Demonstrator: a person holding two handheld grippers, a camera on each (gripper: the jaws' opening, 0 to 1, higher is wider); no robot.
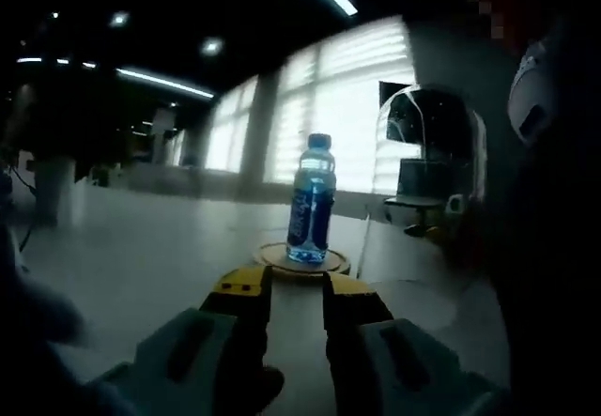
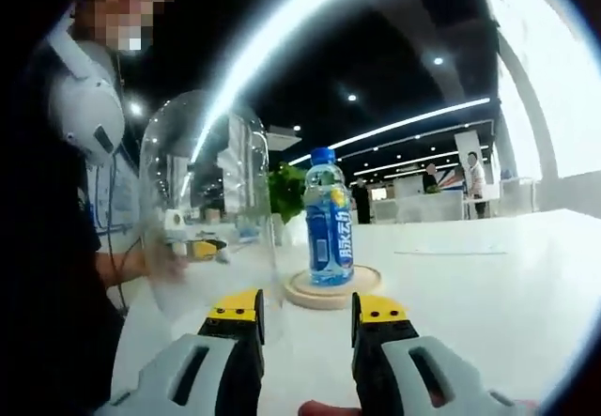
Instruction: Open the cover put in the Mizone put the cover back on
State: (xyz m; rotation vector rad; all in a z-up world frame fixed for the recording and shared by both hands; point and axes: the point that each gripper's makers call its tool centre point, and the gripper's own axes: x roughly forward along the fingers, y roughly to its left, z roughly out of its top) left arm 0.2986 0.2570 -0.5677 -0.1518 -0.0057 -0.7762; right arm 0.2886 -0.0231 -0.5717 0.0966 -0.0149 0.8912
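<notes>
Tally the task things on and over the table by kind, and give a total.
Mizone bottle: 1, upright on the base
Round wooden base: 1
Clear glass dome cover: 1, off the base, to the side
Potted green plant: 1, behind the bottle
Total: 4

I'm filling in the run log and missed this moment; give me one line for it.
bottle: upright on round wooden base | glass dome cover: off base, held aside | left gripper: open | right gripper: open, facing bottle
</notes>
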